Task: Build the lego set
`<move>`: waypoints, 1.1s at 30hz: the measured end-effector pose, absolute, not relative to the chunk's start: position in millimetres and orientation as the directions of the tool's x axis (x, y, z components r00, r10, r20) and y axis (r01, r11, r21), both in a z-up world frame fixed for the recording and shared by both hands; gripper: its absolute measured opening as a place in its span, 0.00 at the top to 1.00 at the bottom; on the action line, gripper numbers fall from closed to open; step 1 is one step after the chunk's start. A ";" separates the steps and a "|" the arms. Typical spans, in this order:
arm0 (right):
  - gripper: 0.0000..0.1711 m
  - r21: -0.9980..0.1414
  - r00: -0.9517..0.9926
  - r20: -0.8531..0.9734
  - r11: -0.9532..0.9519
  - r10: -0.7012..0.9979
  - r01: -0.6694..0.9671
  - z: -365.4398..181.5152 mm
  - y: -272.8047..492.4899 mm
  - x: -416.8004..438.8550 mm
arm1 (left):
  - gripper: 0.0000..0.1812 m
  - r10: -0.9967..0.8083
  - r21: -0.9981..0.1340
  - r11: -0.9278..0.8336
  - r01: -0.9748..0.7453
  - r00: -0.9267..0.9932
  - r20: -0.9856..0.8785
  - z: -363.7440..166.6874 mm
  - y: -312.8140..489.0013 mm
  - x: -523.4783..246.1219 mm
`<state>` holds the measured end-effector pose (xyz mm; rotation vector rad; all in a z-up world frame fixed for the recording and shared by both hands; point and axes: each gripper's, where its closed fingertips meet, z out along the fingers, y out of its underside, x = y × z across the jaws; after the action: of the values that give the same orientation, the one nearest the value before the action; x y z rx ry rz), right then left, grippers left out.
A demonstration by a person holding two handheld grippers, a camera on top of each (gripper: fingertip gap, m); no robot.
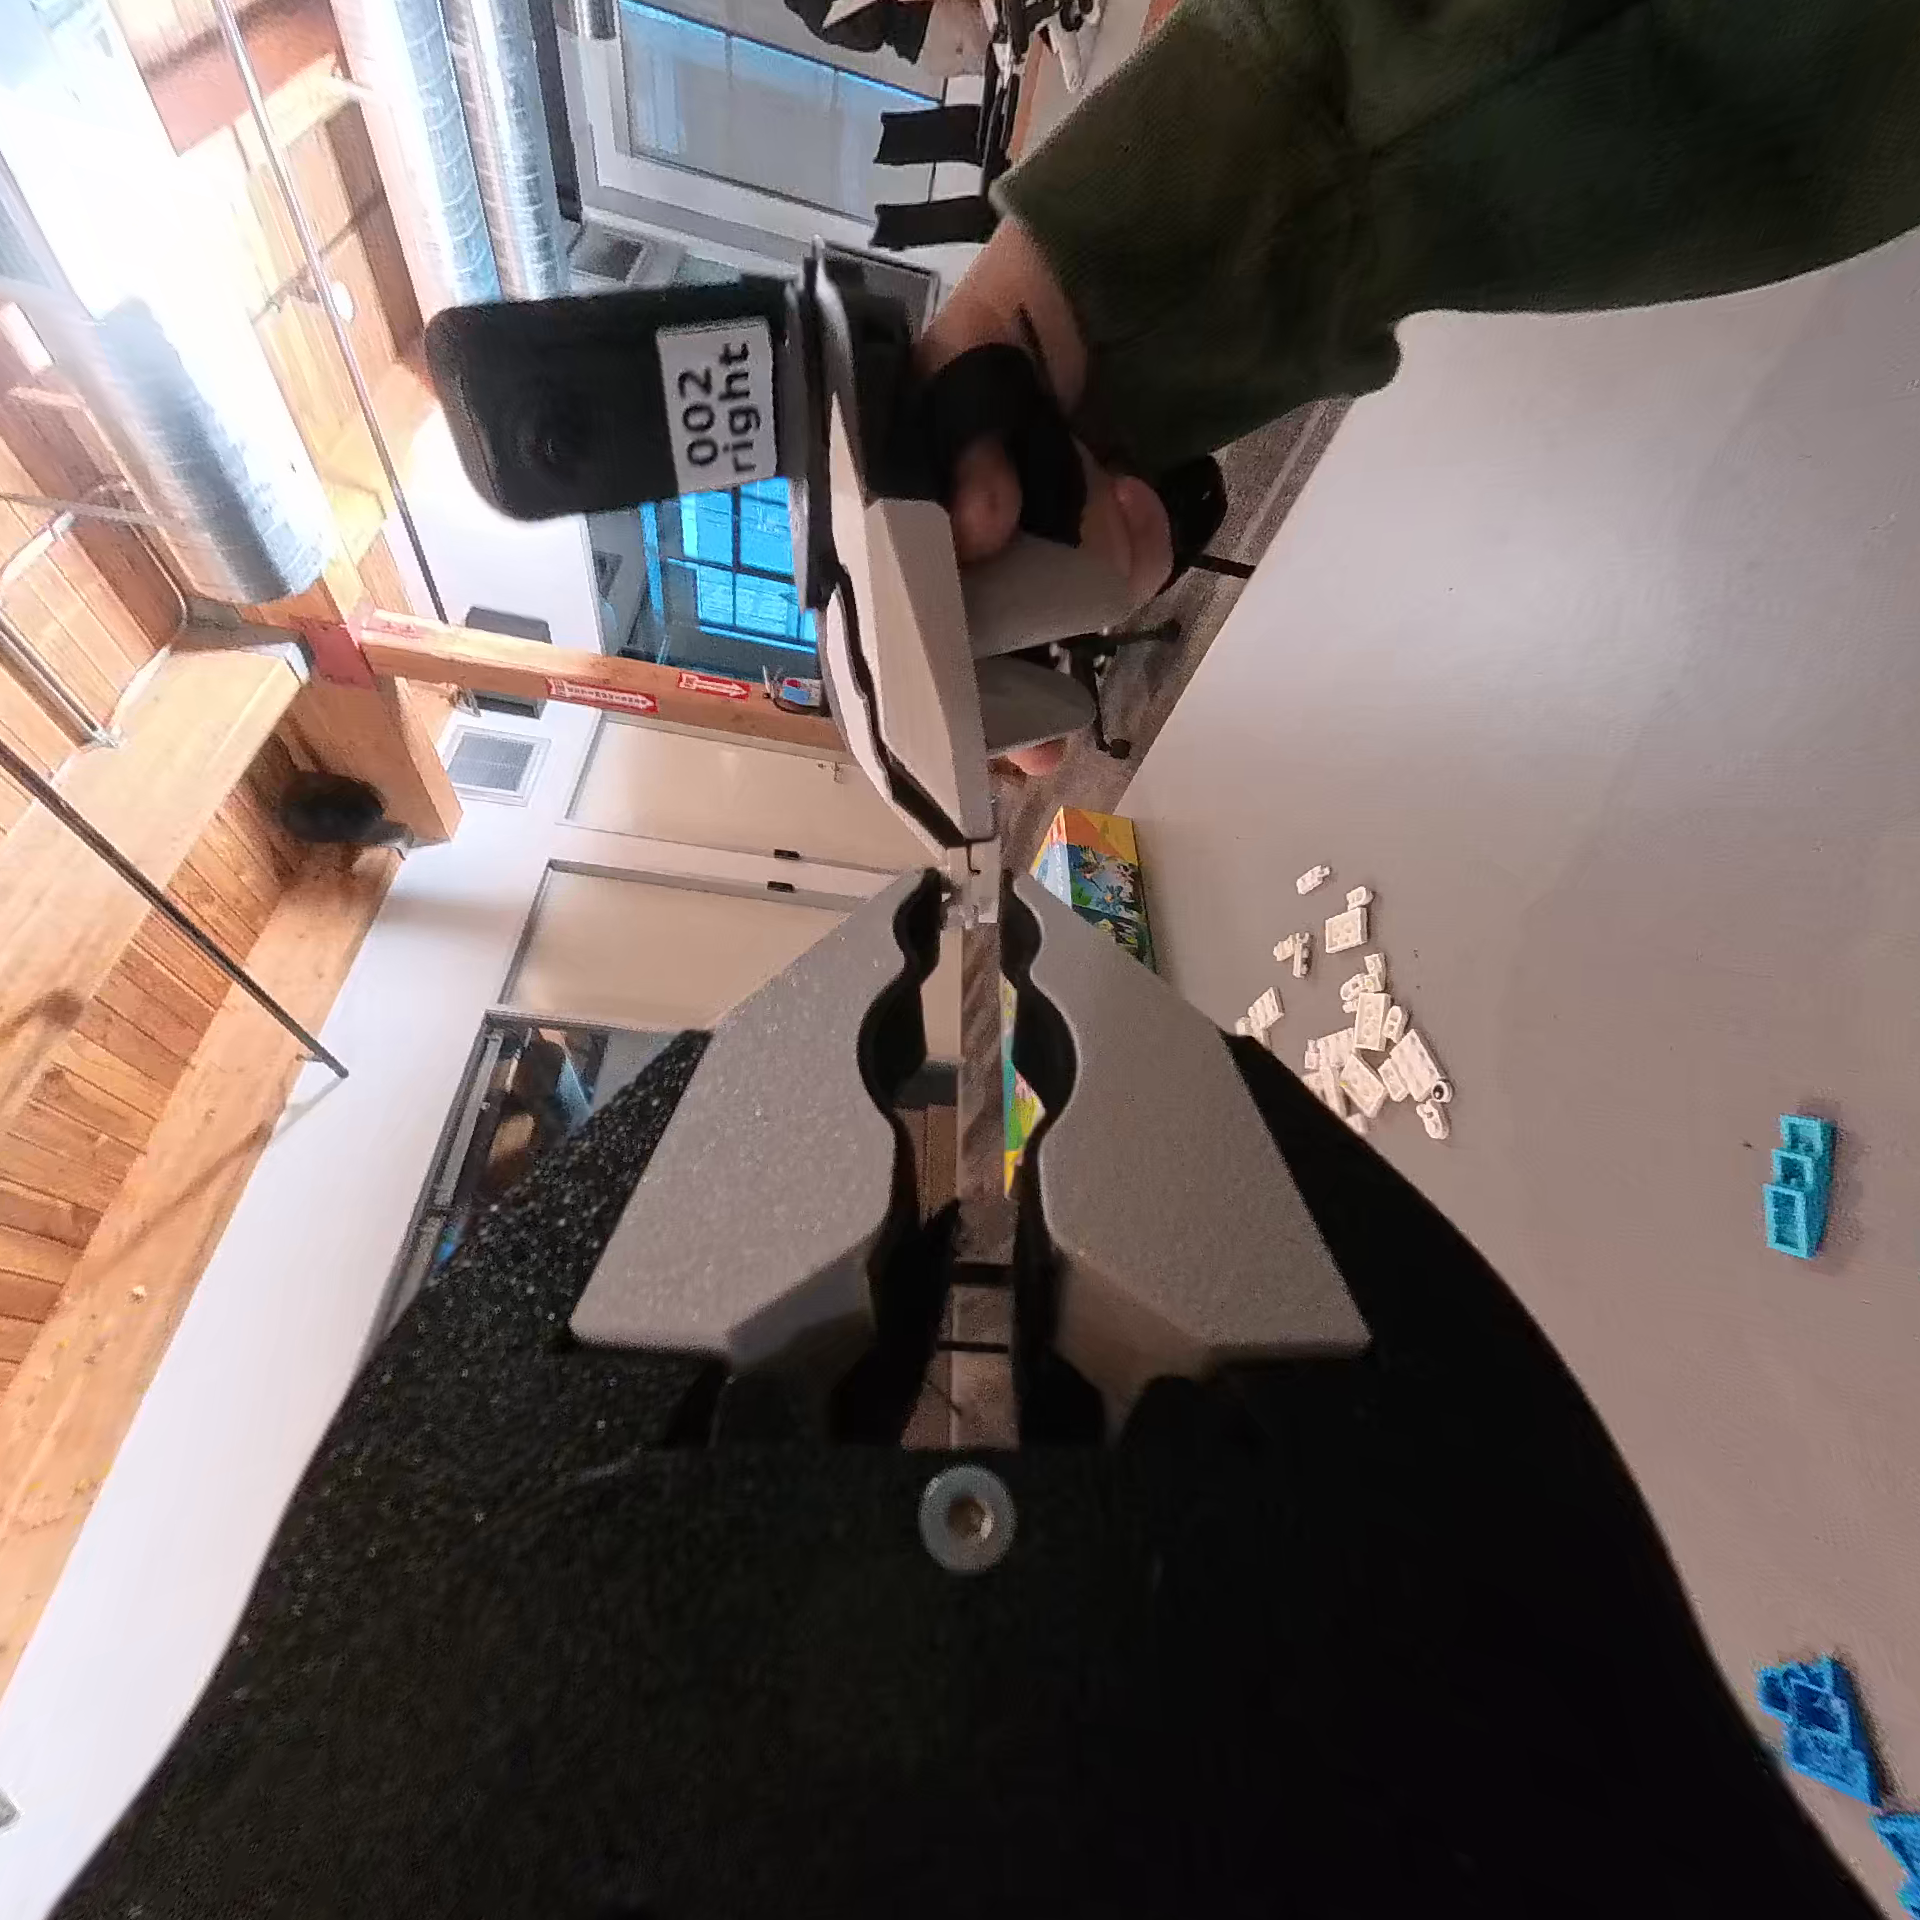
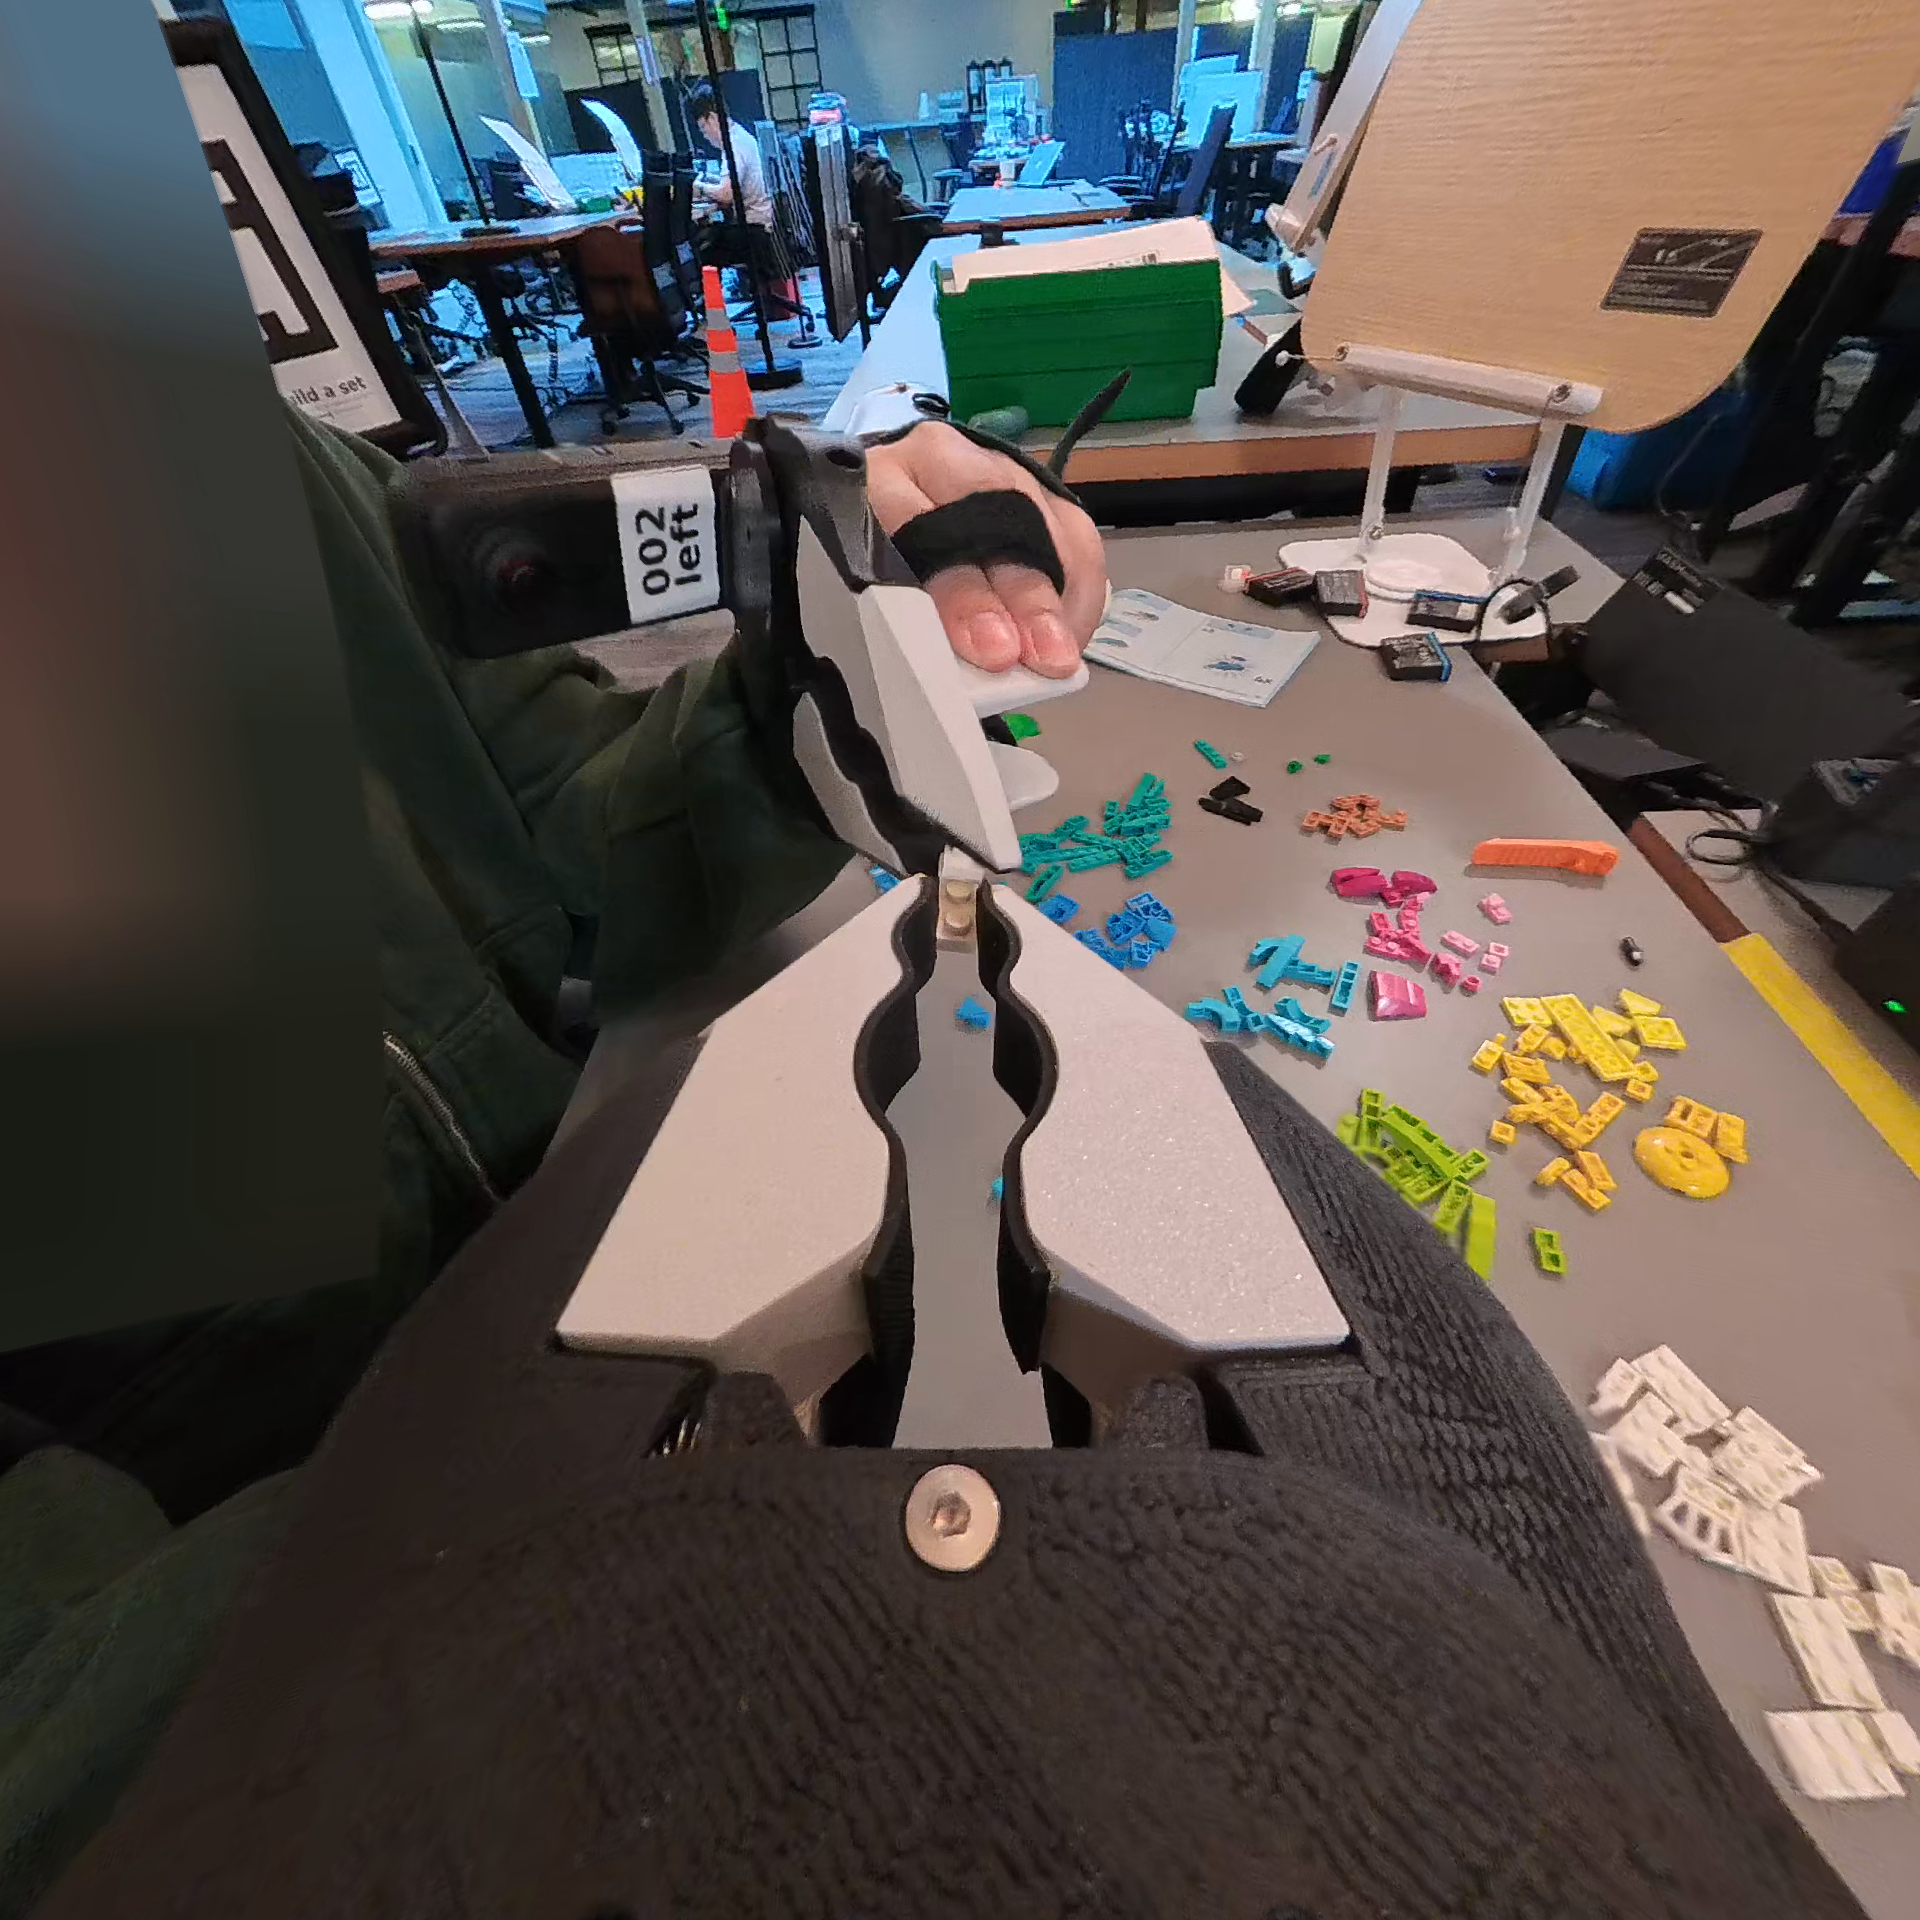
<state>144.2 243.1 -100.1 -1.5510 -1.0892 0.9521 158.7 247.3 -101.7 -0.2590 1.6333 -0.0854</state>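
Note:
Both grippers are held tip to tip above the grey table [image 2: 1558, 1299]. My right gripper [image 2: 958, 906] is shut on a small white studded brick [image 2: 958, 925]. My left gripper [image 1: 971, 902] is shut on a small white piece [image 1: 977, 909]. In the right wrist view the left gripper [image 2: 974, 858] comes in from the upper left, and its white piece [image 2: 954, 864] sits right on top of the studded brick. In the left wrist view the right gripper [image 1: 974, 836] meets mine from above. Whether the two pieces are locked together is hidden by the fingertips.
Sorted piles of loose pieces lie on the table: white [image 2: 1714, 1455], yellow [image 2: 1590, 1070], lime green [image 2: 1423, 1153], pink [image 2: 1403, 925], teal [image 2: 1101, 831] and blue [image 2: 1132, 925]. An orange brick separator [image 2: 1545, 854], an instruction booklet [image 2: 1195, 644] and a wooden board on a stand [image 2: 1610, 187] stand farther back.

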 end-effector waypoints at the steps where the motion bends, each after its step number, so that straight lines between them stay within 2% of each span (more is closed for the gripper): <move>1: 0.97 -0.977 0.300 -0.038 -0.098 0.953 0.189 -98.4 243.9 144.5 | 0.96 -0.239 -0.231 0.965 -0.121 -0.054 -0.970 -100.2 248.3 159.1; 3: 0.97 -0.985 0.332 0.050 -0.009 0.942 0.172 -87.9 245.9 145.5 | 0.96 -0.302 -0.298 0.946 -0.128 -0.014 -0.953 -92.3 251.9 159.1; 5: 0.89 -0.978 0.375 0.173 0.115 0.911 0.171 -74.3 245.5 146.9 | 0.96 -0.400 -0.399 0.909 -0.123 0.021 -0.916 -83.8 257.5 156.4; 7: 0.82 -0.932 0.443 0.354 0.269 0.823 0.245 -64.3 248.2 149.9 | 0.96 -0.517 -0.517 0.850 -0.098 0.023 -0.856 -78.1 260.5 152.2; 10: 0.84 -0.831 0.439 0.551 0.417 0.710 0.368 -59.2 242.0 144.2 | 0.96 -0.648 -0.648 0.761 -0.028 -0.016 -0.761 -71.3 255.6 145.9; 14: 0.89 -0.822 0.397 0.566 0.460 0.722 0.336 -54.3 231.9 133.3 | 0.95 -0.750 -0.758 0.649 0.064 -0.115 -0.652 -64.7 240.7 137.5; 22: 0.93 -0.806 0.337 0.589 0.506 0.734 0.307 -55.0 224.2 119.7 | 0.96 -0.781 -0.801 0.593 0.078 -0.185 -0.596 -64.1 232.0 133.3; 25: 0.98 -0.799 0.329 0.598 0.510 0.731 0.319 -56.5 224.7 116.6 | 0.95 -0.775 -0.797 0.600 0.068 -0.197 -0.600 -67.2 230.8 134.2; 33: 0.97 -0.780 0.321 0.618 0.512 0.718 0.359 -60.4 225.3 116.6 | 0.95 -0.769 -0.792 0.607 0.064 -0.206 -0.606 -68.6 229.8 133.9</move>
<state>116.6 225.3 -60.4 -1.0747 -1.2826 0.3078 133.9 229.8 -68.6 -0.6004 1.6091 -0.8465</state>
